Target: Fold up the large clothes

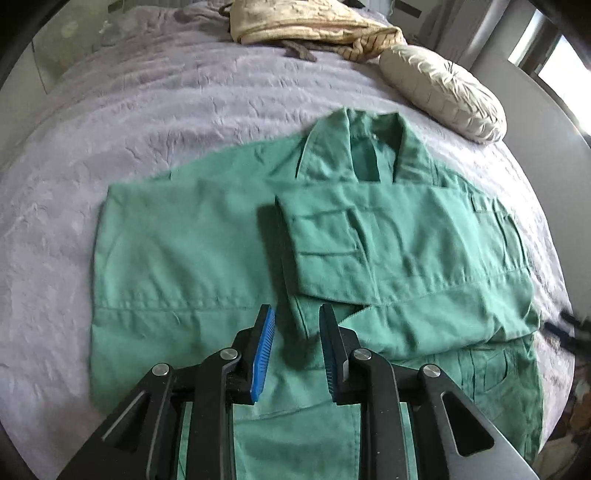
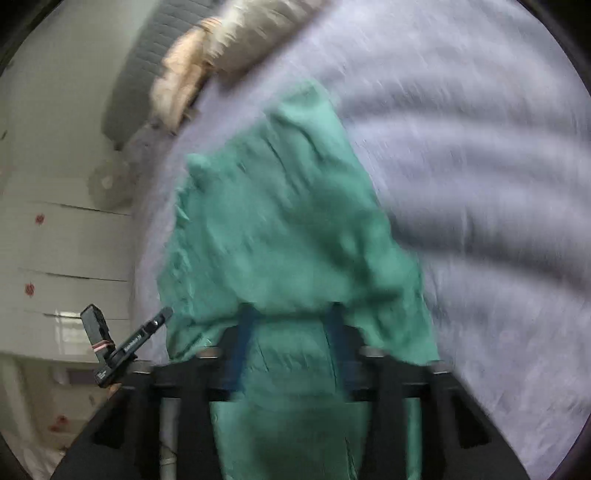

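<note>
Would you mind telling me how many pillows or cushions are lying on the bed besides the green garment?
1: a pale beige cushion near the bed's far right edge, beyond the green garment's collar. The cream bundle at the far end looks like crumpled fabric; more may be hidden.

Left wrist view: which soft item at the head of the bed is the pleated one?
The grey-beige round cushion, right of the green shirt's collar. The tan blanket heap beside it is crumpled, not pleated.

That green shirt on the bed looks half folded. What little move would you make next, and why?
Probably bring the left gripper down onto the left half of the green shirt to fold it inward. The right sleeve already lies across the middle, the left side is still flat on the lavender bedspread, and this gripper is open and empty.
</note>
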